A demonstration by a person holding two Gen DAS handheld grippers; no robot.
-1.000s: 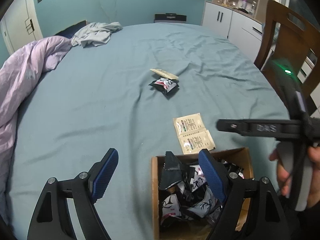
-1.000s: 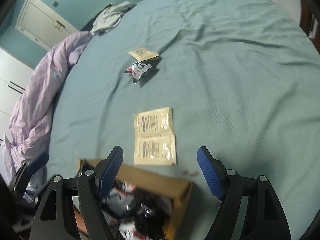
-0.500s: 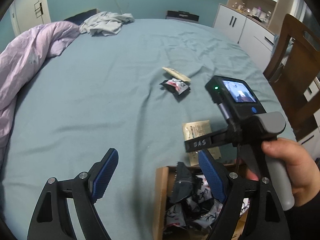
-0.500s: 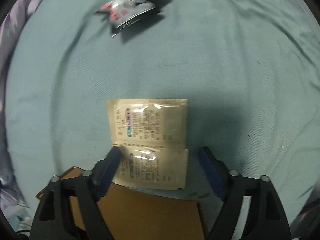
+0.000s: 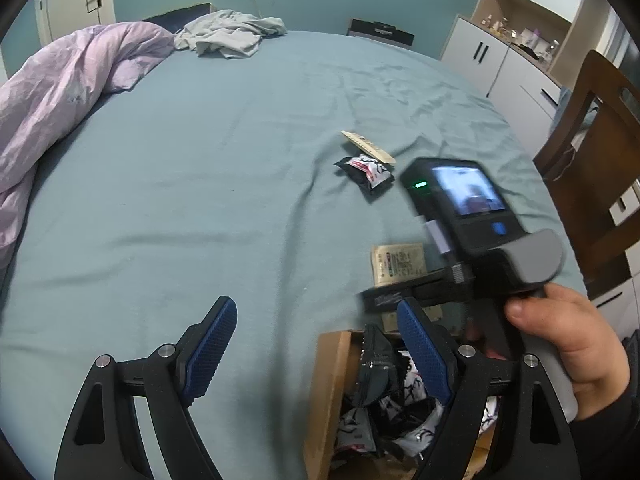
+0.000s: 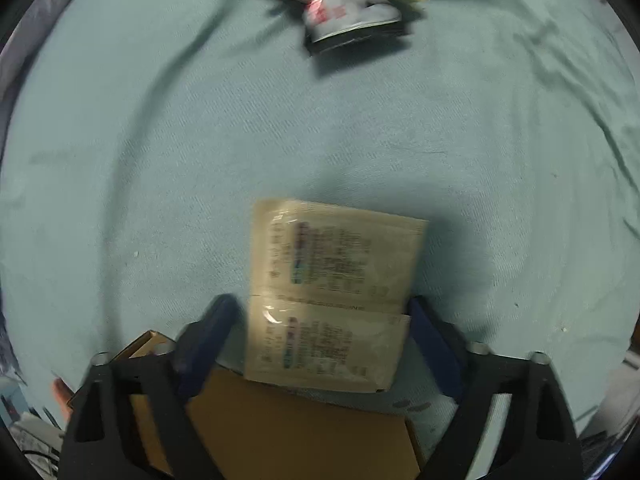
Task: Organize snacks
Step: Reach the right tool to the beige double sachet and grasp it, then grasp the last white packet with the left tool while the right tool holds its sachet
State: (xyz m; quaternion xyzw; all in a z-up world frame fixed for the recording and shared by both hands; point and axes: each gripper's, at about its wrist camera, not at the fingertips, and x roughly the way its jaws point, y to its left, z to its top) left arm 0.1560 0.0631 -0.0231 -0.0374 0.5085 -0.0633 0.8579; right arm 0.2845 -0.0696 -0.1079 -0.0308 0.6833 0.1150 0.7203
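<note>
Trouble could be coming: the right gripper [image 6: 324, 340] is sitting low over the tan packets [image 6: 332, 292], fingers wide on both sides, gripping nothing. The two packets are lying flat on the bed [image 6: 160, 160], so the fingers may slide off or pinch the sheet. The box [image 6: 296, 432] edge is sitting right under them and could get bumped. The left gripper [image 5: 316, 356] is hanging wide and empty by the box. Farther off, a black snack [image 6: 344, 12] is waiting, a tan packet touching it.

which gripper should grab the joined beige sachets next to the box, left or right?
Right. The right gripper is open with the beige sachets between its fingers; the left gripper hangs open near the box.
</note>
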